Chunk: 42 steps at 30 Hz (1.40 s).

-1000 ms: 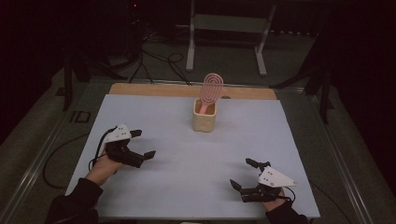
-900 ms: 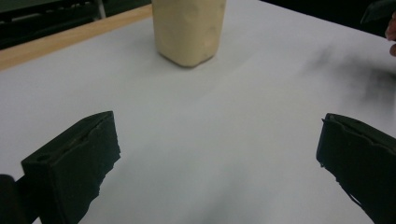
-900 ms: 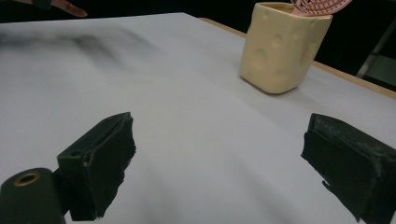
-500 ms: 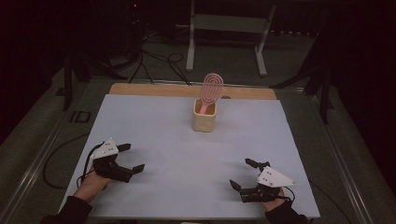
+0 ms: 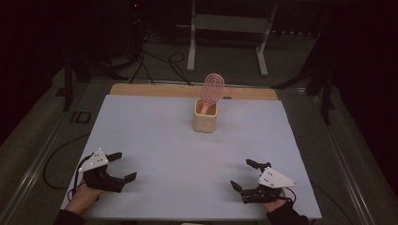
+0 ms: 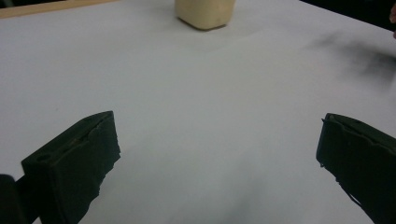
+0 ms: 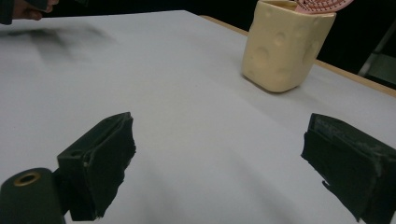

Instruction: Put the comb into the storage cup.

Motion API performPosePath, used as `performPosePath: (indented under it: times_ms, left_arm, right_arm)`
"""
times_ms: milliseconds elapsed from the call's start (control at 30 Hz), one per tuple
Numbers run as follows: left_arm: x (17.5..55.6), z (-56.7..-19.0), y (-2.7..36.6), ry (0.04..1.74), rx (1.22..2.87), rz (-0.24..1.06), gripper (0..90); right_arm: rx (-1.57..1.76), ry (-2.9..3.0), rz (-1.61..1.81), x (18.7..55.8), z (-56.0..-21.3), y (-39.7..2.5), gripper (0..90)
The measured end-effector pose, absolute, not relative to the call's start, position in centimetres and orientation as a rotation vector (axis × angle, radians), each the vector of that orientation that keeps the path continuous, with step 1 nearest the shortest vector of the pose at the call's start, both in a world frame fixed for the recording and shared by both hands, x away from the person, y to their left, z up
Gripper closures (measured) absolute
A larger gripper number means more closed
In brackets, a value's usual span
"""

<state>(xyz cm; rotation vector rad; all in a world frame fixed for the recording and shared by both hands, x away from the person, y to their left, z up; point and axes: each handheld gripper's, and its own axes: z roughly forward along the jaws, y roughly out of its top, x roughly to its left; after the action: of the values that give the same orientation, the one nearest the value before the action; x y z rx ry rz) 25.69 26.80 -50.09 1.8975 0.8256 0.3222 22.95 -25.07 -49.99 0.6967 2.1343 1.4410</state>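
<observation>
Nearest the person, well short of the cream holder (image 5: pixel 206 116), the left gripper (image 5: pixel 117 167) and the right gripper (image 5: pixel 245 176) rest low on the white worktop (image 5: pixel 155 140), one toward each near corner, each with its jaws spread wide and nothing between them; the two gripper views confirm bare sheet in both gaps. Farther on, toward the far edge and roughly midway between the two grippers, stands the holder, upright, with the pink hairbrush (image 5: pixel 212 88) standing in it, head up and leaning a little toward the right gripper's side. Judging from this, the brush is already housed and both tools are parked clear of it, so the work looks finished, or else not begun if the brush is to come out; nothing is in hand. Count: two grippers, one holder, one brush.
</observation>
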Motion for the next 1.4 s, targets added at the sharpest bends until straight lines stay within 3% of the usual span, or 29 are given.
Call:
performPosePath:
  times_ms: [767, 1400]
  left_arm:
    - [24.0, -51.7, 28.4, 0.979, 1.827, 0.43, 0.0]
    - [24.2, -51.7, 27.5, 0.96, 1.834, 0.454, 0.0]
  right_arm:
    - [0.687, 2.146, 1.437, 22.9, -50.1, -25.0, 8.5]
    - [0.692, 2.155, 1.424, 23.0, -50.2, -25.0, 8.5]
